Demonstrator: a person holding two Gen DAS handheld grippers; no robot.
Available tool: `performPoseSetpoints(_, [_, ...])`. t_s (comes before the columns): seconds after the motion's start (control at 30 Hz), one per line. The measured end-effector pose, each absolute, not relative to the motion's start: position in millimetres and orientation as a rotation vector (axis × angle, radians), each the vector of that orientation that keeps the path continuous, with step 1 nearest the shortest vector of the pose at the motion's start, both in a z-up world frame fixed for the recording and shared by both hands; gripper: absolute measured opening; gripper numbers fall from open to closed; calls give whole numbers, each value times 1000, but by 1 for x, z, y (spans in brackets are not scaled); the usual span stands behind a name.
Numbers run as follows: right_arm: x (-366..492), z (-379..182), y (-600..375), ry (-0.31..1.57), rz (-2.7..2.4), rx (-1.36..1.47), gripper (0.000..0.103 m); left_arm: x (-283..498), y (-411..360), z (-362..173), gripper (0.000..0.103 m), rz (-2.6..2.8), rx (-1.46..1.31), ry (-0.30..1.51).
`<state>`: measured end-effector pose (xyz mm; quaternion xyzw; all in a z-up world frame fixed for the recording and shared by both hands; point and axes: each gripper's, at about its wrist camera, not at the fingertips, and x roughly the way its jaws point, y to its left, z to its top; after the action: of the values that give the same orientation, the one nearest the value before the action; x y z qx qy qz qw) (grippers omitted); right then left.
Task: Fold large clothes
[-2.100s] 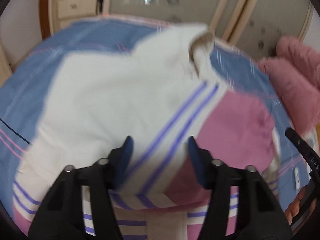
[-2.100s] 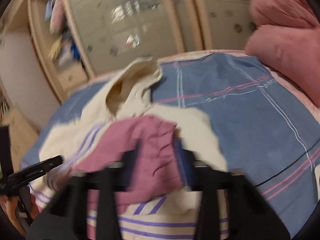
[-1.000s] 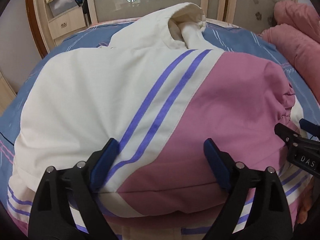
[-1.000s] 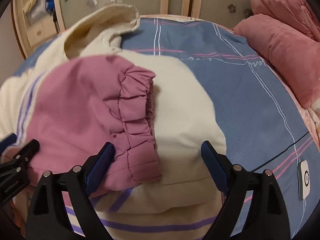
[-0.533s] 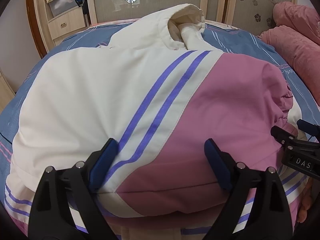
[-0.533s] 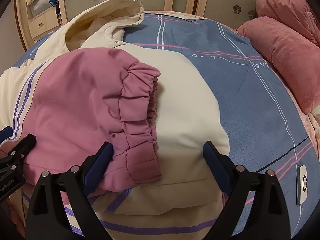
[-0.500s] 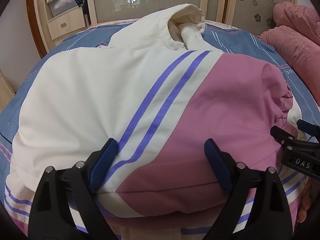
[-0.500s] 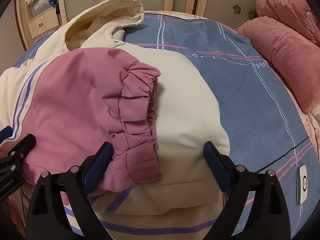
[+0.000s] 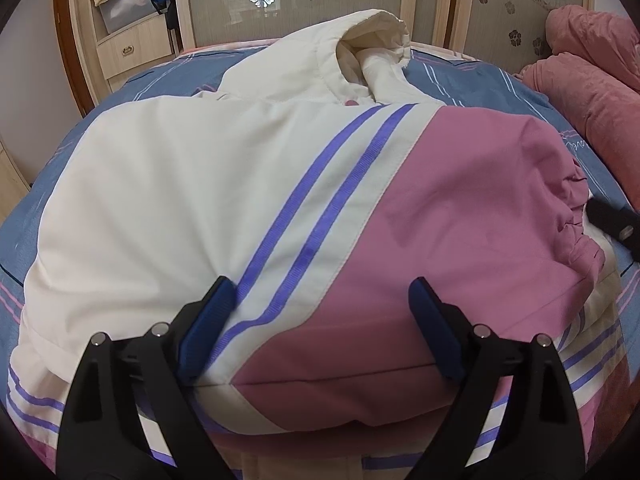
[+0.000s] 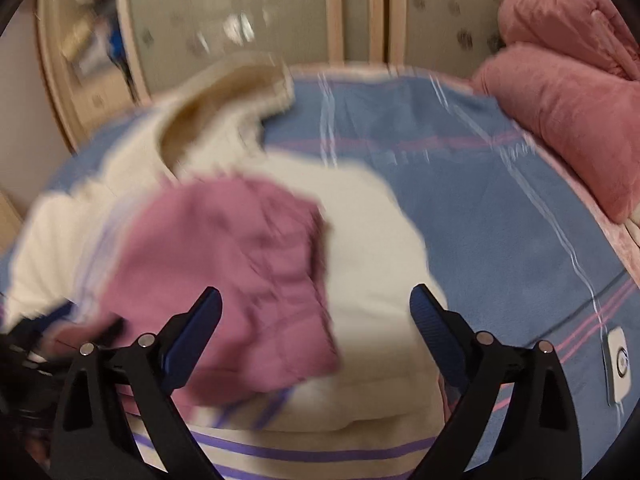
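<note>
Left wrist view: the left tool [image 9: 318, 324] stands wide, gripping nothing, above the cream-and-pink jacket [image 9: 248, 184] that fills mid-frame on the blue bed [image 9: 472, 80].

Right wrist view, blurred: the right tool [image 10: 316, 320] is spread wide, empty; the jacket's pink sleeve [image 10: 224, 264] lies lower left; pink pillows [image 10: 560, 120] upper right.

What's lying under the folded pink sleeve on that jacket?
The pink sleeve lies across the cream jacket body, which rests on the blue plaid bedsheet. Whatever the sleeve covers of the jacket's front is hidden.
</note>
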<state>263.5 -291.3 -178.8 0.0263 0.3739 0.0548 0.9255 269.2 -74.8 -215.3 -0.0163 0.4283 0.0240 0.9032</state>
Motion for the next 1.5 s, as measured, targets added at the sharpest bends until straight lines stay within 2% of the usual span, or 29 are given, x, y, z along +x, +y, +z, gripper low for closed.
performPoseSetpoints(0.13, [286,-227,-280,983,96,-10,96,269,-74,-216,91,49,-33,884])
performPoseSetpoints(0.37, [282,-225,-266,951,66,-100,96,267,-76,-215,92,58,-24,866])
performPoseSetpoints(0.5, [282,-224,-271,960,79,-74,96,252,-76,-186,92,125,-45,746])
performPoseSetpoints(0.53, [280,-220,-271,955,76,-67,96,253,-79,-178,98,110,-40,727])
performPoseSetpoints(0.73, [269,-190,-298,812,10,65,96,298,-71,-177,100,106,-119,803])
performPoseSetpoints(0.8, [279,-201,-308,872,-9,77,96,318,-63,-200,100,138,-149,906])
performPoseSetpoints(0.87, [291,-221,-314,951,21,106,96,324,-64,-216,101,157,-118,935])
performPoseSetpoints(1.0, [296,-230,-307,965,7,61,98,325,-78,-222,101,193,-31,943])
performPoseSetpoints(1.13, [293,-226,-306,964,13,66,99,316,-67,-206,101,144,-119,907])
performPoseSetpoints(1.37, [268,-183,-305,772,73,129,99,280,-29,-171,101,201,-179,741])
performPoseSetpoints(1.43, [267,-182,-293,766,131,94,99,281,-11,-174,101,234,-192,765])
performPoseSetpoints(1.5, [274,-197,-277,855,143,28,99,286,-1,-188,101,279,-176,839])
